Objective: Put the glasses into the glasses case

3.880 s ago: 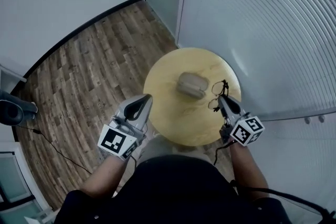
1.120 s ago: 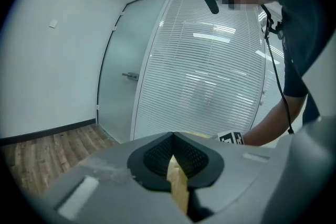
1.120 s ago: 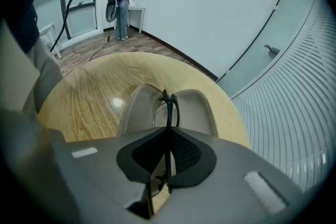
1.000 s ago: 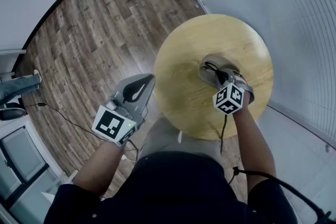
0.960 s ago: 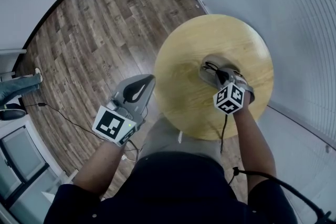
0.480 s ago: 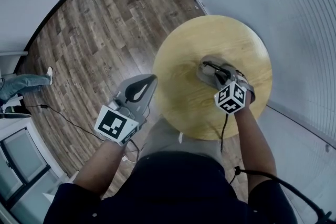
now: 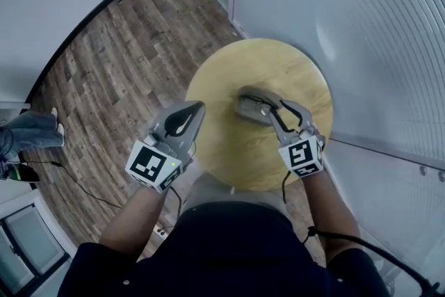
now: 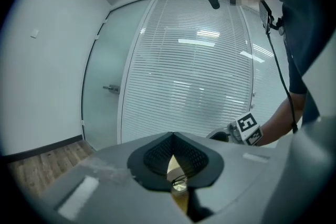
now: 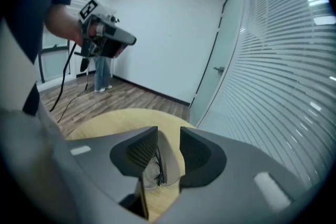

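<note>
The grey glasses case [image 7: 245, 106] lies open on the round wooden table [image 7: 229, 149], with the dark-framed glasses [image 7: 267, 106] inside it. My right gripper [image 7: 290, 111] hangs just above the case's near end. Its jaws are opening, and nothing is pressed between them. In the right gripper view the case [image 9: 169, 157] and the glasses [image 9: 156, 173] show below the parted pads. My left gripper [image 7: 194, 110] is shut and empty, held off the table's left edge. In its own view its jaws meet at the tip [image 8: 174, 137].
A wall of white blinds [image 7: 361, 24] runs close behind the table and to its right. Wood floor [image 7: 118, 45] spreads out to the left, with a cable and a person's leg [image 7: 28, 130] at the far left. A glass door [image 9: 210, 81] stands beyond the table.
My right gripper has risen off the case and opened, leaving the glasses in it. The left gripper has drifted a little toward the table.
</note>
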Motion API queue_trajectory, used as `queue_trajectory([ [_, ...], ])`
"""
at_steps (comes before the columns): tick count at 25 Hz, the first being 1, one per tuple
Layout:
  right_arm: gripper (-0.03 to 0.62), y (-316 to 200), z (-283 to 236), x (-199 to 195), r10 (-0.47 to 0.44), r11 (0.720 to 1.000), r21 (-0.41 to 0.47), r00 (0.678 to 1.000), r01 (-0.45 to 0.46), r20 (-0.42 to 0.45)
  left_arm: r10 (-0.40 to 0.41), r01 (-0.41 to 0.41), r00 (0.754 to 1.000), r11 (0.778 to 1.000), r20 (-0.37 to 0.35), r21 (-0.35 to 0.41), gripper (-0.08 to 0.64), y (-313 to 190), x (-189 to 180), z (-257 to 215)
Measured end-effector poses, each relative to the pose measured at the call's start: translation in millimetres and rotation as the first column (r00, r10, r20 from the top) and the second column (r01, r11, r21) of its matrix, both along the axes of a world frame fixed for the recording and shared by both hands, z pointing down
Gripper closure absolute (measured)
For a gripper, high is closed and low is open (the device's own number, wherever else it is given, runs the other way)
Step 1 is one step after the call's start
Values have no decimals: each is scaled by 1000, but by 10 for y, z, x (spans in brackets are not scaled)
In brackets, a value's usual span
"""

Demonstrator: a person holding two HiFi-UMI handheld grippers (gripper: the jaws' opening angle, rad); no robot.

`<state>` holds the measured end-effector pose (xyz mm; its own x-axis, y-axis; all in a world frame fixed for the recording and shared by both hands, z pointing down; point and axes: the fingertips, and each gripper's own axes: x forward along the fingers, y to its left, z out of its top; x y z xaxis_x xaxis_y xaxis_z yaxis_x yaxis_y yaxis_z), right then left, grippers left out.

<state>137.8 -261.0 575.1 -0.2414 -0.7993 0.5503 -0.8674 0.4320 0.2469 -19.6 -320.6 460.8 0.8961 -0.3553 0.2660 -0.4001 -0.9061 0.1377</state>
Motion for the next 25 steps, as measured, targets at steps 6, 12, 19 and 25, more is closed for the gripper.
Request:
queue_trajectory([
  [6,451,546,-1137,-54,21,954,296,994,-52,107,64,-61,997,995,-46,78,557,256,199,-415],
  [12,454,1037,-1802,82,53,875,458,972,-156,230,94,-82,993,984,-72,157,558,508,455,-715],
  [19,503,1355,-2350,140,104,832,521,976,-190,189,121,-100,988,975,-95,200,557,533,585,-1177],
  [25,545,1517,-2374,283,132,814,539,972,-219,196,114,-96,990,974,-77,206,557,714,547,-1132],
])
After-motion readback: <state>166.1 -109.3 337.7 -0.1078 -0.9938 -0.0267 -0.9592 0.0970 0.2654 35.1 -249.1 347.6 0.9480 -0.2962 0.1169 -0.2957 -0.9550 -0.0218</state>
